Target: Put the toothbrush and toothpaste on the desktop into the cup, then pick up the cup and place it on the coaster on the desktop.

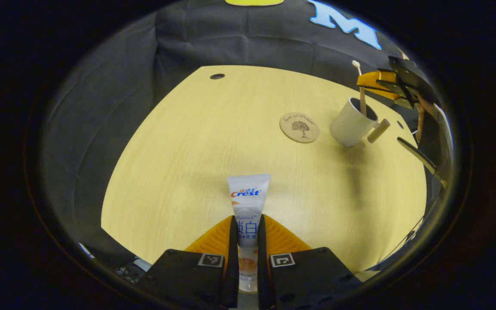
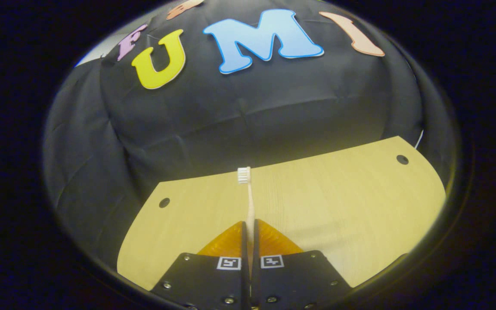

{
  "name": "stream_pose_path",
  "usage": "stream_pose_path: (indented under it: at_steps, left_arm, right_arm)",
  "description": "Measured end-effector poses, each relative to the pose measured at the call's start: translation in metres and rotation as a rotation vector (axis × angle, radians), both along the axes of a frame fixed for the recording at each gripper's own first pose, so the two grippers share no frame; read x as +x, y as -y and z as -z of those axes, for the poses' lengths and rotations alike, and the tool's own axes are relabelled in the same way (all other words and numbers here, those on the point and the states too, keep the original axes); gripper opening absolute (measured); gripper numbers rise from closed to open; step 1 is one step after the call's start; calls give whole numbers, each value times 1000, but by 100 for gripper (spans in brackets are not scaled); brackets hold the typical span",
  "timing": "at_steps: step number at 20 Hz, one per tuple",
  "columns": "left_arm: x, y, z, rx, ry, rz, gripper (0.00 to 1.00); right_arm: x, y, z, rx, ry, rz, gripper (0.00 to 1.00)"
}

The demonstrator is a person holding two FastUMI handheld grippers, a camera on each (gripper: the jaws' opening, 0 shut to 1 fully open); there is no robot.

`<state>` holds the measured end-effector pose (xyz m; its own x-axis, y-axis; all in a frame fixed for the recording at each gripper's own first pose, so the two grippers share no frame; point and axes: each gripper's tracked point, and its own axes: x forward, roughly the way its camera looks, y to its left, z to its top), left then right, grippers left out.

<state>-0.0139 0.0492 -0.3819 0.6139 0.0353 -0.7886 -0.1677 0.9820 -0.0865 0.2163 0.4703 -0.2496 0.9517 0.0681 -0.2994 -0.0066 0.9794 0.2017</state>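
Pale wooden worktop (image 1: 213, 142). White ceramic cup (image 1: 351, 122) far right of left hand-held gripper (image 1: 246, 258), beside round cork coaster (image 1: 299, 127). Left clamped on white toothpaste tube (image 1: 247, 202), long axis pointing forward. Right hand-held gripper (image 2: 249, 249), nearer cup, pinches thin white toothbrush (image 2: 249, 198), bristles forward; in left gripper view brush stands in cup.

In the right gripper view, the toothbrush (image 2: 249, 202) is clamped between the two orange fingers (image 2: 230, 241) of the right gripper (image 2: 248, 234). Its white bristle head is pointed away, toward the black cloth wall. The pale wooden table (image 2: 338, 206) is seen below.
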Motion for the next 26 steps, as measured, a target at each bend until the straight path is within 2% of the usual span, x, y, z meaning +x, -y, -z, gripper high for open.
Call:
stream_pose_path:
  at_steps: [3, 4, 6, 7, 8, 14, 21, 26]
  left_arm:
    - [0, 1, -1, 6, 0, 0, 25]
    - [0, 3, -2, 9, 4, 2, 25]
    - [-1, 6, -6, 15, 17, 5, 25]
    - [0, 7, -10, 16, 25, 8, 25]
    - [-1, 8, -13, 16, 28, 12, 25]
    - [10, 18, -29, 28, 73, 47, 25]
    - [46, 41, -67, 71, 173, 115, 25]
    - [87, 73, -104, 53, 267, 174, 25]
  right_arm:
    - [-13, 0, 3, -16, 9, -16, 0]
    - [-19, 0, 6, -27, 1, -16, 7]
    - [-29, 2, 10, -47, -4, -24, 6]
    - [-33, 2, 14, -47, -13, -29, 3]
    - [-40, 3, 19, -51, -27, -33, 9]
    - [-75, 14, 25, -53, -54, -46, 9]
    - [-126, 47, 36, -61, -95, -16, 9]
    - [-151, 78, 41, -46, -106, 34, 9]
